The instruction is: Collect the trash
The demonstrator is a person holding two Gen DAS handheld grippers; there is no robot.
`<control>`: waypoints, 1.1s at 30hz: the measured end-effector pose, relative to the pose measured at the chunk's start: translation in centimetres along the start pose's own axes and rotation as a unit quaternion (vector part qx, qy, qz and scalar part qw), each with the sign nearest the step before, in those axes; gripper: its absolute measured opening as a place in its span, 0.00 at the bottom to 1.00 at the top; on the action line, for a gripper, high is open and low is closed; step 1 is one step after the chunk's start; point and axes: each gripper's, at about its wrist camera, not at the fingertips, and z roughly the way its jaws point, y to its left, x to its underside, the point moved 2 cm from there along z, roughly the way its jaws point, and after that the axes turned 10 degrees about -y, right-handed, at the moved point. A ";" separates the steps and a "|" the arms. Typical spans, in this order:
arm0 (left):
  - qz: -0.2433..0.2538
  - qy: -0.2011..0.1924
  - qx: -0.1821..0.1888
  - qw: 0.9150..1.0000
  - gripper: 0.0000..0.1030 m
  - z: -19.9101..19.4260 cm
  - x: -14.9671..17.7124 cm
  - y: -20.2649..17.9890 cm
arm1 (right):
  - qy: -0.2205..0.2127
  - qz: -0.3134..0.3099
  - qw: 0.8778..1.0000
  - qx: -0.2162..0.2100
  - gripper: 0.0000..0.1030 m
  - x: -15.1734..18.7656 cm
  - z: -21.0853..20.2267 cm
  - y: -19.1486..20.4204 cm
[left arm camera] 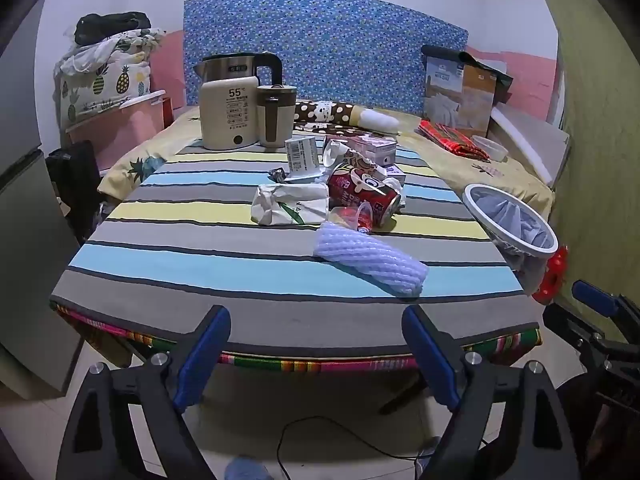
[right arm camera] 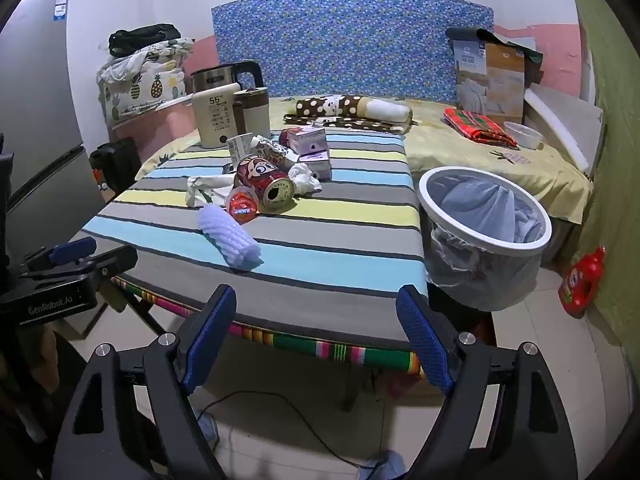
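A pile of trash lies mid-table on the striped cloth [left arm camera: 200, 264]: a white foam net sleeve [left arm camera: 370, 262] [right arm camera: 230, 238], a red can [left arm camera: 362, 194] [right arm camera: 266, 184], a small red jelly cup [left arm camera: 354, 216] [right arm camera: 241, 204], a crumpled tissue pack [left arm camera: 290, 204] [right arm camera: 204, 192], a paper cup [left arm camera: 302, 158] and small purple cartons [left arm camera: 380, 148] [right arm camera: 310, 140]. A white bin with a bag liner [right arm camera: 486, 236] [left arm camera: 512, 220] stands at the table's right edge. My left gripper [left arm camera: 316, 346] and right gripper [right arm camera: 316, 332] are both open and empty, before the table's near edge.
A kettle with base [left arm camera: 230, 114] and a thermos mug [left arm camera: 276, 114] stand at the table's back left. A bed with a polka-dot pillow [right arm camera: 352, 110], red cloth [right arm camera: 478, 126] and box [right arm camera: 490, 76] lies behind. A red bottle [right arm camera: 582, 280] sits on the floor at right. A fridge [right arm camera: 36, 120] is left.
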 end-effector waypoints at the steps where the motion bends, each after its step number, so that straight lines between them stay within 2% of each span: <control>1: 0.000 -0.001 -0.001 1.000 0.85 0.0 0.0 0.0 | -0.001 0.001 1.000 0.000 0.81 0.0 -0.1 0.0; 8: -0.008 0.000 -0.002 1.000 0.85 0.0 0.1 0.7 | 0.003 0.000 1.000 0.002 0.81 -0.3 0.3 0.0; 9: 0.003 0.002 -0.002 1.000 0.85 -0.3 0.2 0.2 | 0.002 0.000 1.000 0.002 0.81 -0.4 0.3 0.0; 33: 0.008 0.001 -0.001 1.000 0.85 -0.1 -0.2 -0.5 | 0.002 0.005 1.000 0.000 0.81 -0.3 0.3 -0.3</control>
